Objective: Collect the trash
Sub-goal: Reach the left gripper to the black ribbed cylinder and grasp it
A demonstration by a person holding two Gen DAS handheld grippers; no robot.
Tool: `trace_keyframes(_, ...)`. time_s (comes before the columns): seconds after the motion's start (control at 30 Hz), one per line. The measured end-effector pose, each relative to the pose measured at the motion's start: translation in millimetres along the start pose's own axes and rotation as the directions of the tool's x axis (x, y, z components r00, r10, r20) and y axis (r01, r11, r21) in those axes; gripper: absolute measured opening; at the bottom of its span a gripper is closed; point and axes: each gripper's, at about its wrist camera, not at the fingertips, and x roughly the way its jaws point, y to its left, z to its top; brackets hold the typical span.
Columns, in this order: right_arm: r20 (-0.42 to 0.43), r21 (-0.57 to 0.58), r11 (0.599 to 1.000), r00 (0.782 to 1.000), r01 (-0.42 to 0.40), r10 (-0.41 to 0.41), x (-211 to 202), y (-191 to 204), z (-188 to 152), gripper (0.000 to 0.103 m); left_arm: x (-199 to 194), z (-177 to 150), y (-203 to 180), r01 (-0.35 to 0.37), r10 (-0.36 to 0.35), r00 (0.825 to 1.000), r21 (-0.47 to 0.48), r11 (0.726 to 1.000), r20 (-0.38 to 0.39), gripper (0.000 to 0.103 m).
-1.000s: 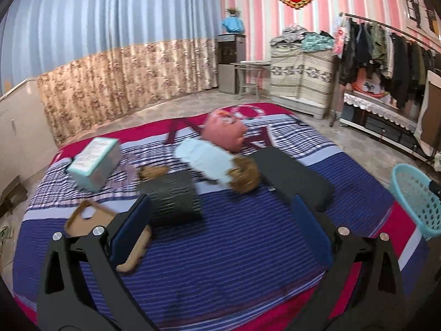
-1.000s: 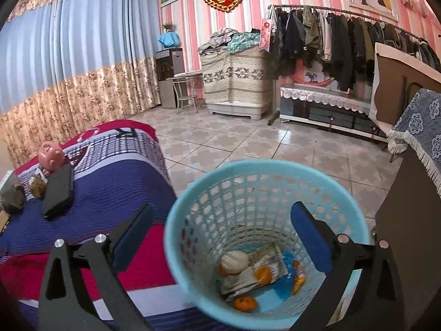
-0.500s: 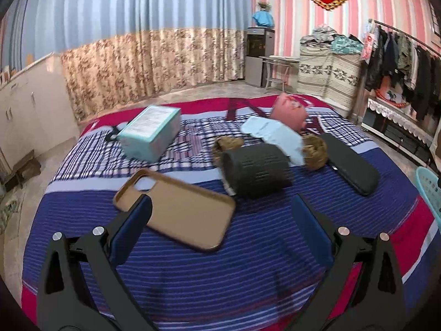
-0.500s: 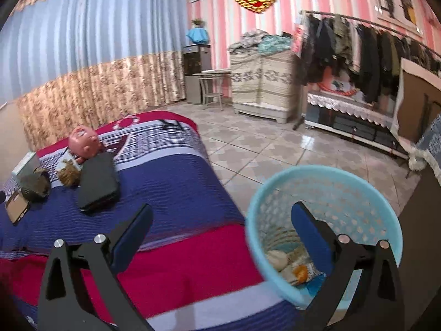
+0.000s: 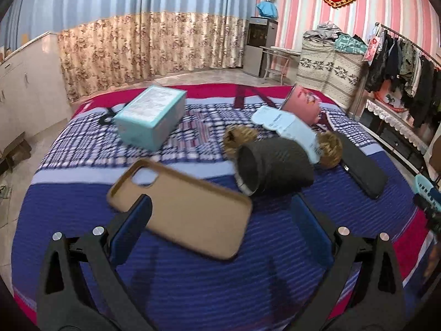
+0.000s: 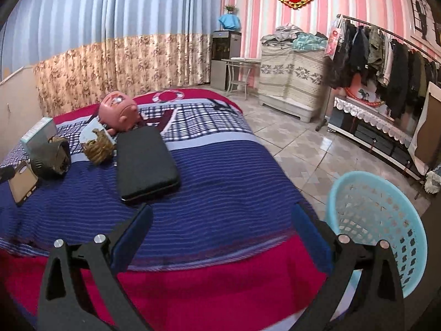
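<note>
Bed: covered by a blue-striped, checked and red blanket; all loose items listed below are carried on it.

Left gripper: held above the near part of the bed; the blue-padded fingers are spread wide and nothing is gripped. The left finger is seen overlapping the near edge of item 1.

Right gripper: held over the near right edge of the bed; the fingers are spread apart and empty.

1. Tan rectangular phone case, with camera cut-out, lying flat, nearest to the left gripper.
2. Dark grey ribbed cylindrical cup sleeve, lying on its side, just right of and beyond the phone case, open end turned left.
3. Two brown crinkled paper cake cups, one at either side of the far end of the sleeve.
4. Pale blue printed paper wrapper, resting behind the sleeve, between the cake cups.
5. Pink round piggy bank, at the far side, just behind the wrapper.
6. Teal rectangular cardboard box, far left, apart from the rest.
7. Black flat rectangular pouch, to the right of the cluster.
8. Light blue perforated plastic waste basket, placed off the bed at its right edge, just right of the right gripper; its contents cannot be made out.
</note>
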Motion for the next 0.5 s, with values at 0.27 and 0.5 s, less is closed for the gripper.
trace_keyframes(0.27, -0.054, 0.039, 0.999, 0.999, 0.006, -0.004, 10, 5, 2, 0.098, 41, 20, -64, 0.048, -0.045, 0.997, 0.054, 0.997, -0.061, 0.097)
trace_keyframes(0.5, -0.058, 0.056, 0.998, 0.998, 0.004, -0.001, 5, -3, -1, 0.098, 66, 19, -84, -0.041, 0.051, 0.995, 0.117, 0.992, -0.081, 0.097)
